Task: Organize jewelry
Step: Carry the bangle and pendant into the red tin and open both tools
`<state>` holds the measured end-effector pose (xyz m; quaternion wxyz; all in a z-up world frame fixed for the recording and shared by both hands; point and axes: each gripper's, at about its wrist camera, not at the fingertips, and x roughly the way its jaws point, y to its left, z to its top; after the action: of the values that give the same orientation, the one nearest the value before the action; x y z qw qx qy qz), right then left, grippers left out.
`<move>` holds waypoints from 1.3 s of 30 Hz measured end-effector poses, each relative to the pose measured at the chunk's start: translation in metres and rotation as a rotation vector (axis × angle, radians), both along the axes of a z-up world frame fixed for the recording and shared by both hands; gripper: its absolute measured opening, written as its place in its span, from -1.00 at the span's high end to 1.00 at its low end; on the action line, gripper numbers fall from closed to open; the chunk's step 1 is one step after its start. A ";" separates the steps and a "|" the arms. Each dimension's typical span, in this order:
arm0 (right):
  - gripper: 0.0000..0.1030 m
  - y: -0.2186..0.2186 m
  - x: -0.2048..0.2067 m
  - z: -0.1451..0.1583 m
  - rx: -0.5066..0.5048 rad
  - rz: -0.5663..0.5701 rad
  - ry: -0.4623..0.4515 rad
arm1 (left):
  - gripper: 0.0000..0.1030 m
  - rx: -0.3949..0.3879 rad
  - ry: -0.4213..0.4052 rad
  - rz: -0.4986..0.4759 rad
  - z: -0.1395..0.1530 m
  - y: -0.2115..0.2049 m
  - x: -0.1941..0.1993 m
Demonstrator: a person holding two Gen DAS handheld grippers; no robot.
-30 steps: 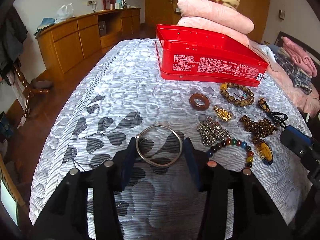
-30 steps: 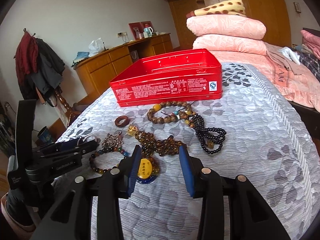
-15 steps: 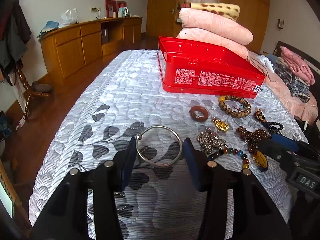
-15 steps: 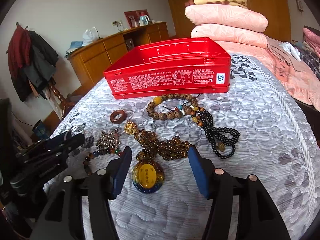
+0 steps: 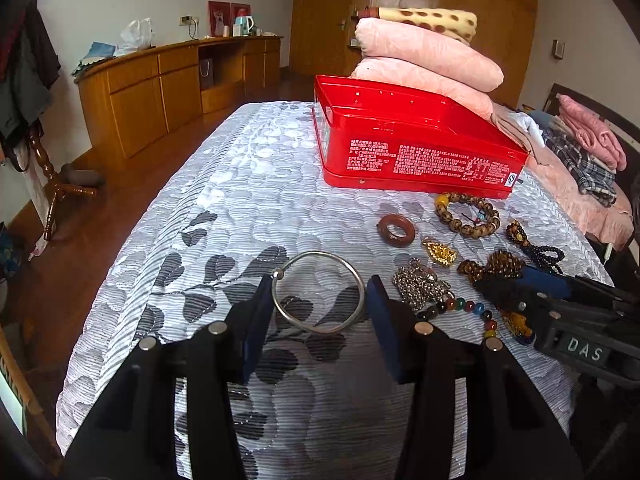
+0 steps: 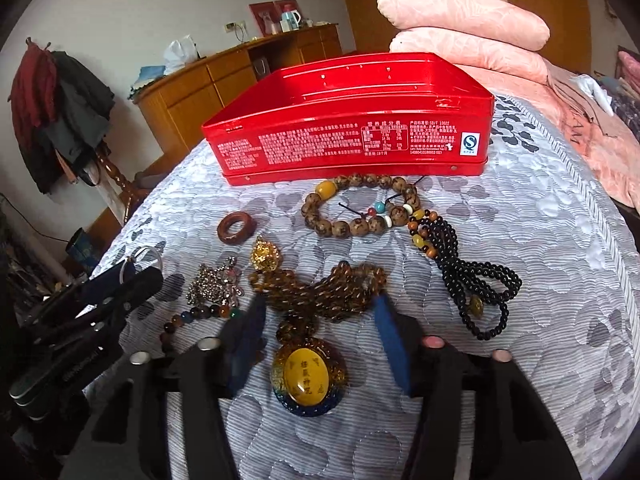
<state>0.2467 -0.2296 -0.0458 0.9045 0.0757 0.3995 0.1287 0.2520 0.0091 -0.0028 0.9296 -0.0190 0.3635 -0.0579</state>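
My left gripper (image 5: 319, 292) is shut on a thin silver bangle (image 5: 320, 253), its pads pressing both sides just above the grey leaf-patterned bedspread (image 5: 240, 208). My right gripper (image 6: 319, 304) is closing around the bunched amber bead necklace (image 6: 340, 284). The bunch lies on the bed between the pads. Its yellow oval pendant (image 6: 308, 376) rests further back between the fingers. An open red tin (image 6: 348, 148) stands behind the jewelry. In the left wrist view the right gripper (image 5: 492, 286) reaches in over the necklace.
Also on the bedspread lie a wooden bead bracelet (image 6: 360, 208), a brown ring (image 6: 236, 229), a gold charm (image 6: 266, 258), a rhinestone piece (image 6: 216, 284), a coloured bead bracelet (image 6: 192, 316) and black beads (image 6: 472, 280). Folded pink quilts (image 5: 428, 60) are stacked behind the tin. The bed edge drops left.
The right gripper moved forward from the pendant to the bead bunch; its jaws widened, then narrowed again. The left gripper kept its hold on the bangle in place.
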 end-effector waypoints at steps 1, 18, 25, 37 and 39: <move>0.38 -0.002 0.000 0.000 0.000 -0.005 0.000 | 0.11 0.001 0.001 0.000 0.000 0.000 0.000; 0.48 -0.003 -0.002 -0.001 -0.025 0.006 0.001 | 0.11 0.017 0.005 -0.006 -0.002 -0.006 0.002; 0.56 -0.011 -0.011 0.002 -0.013 -0.010 -0.012 | 0.11 0.022 0.000 0.002 -0.002 -0.006 0.002; 0.65 -0.023 -0.031 0.020 -0.028 -0.028 -0.072 | 0.11 0.011 -0.033 -0.012 0.010 -0.018 -0.003; 0.65 -0.027 -0.034 0.025 -0.022 -0.032 -0.088 | 0.11 0.008 -0.042 -0.019 0.014 -0.021 -0.004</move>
<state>0.2128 -0.2561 -0.0210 0.9239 0.0663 0.3595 0.1129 0.2481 -0.0122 0.0115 0.9365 -0.0104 0.3444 -0.0656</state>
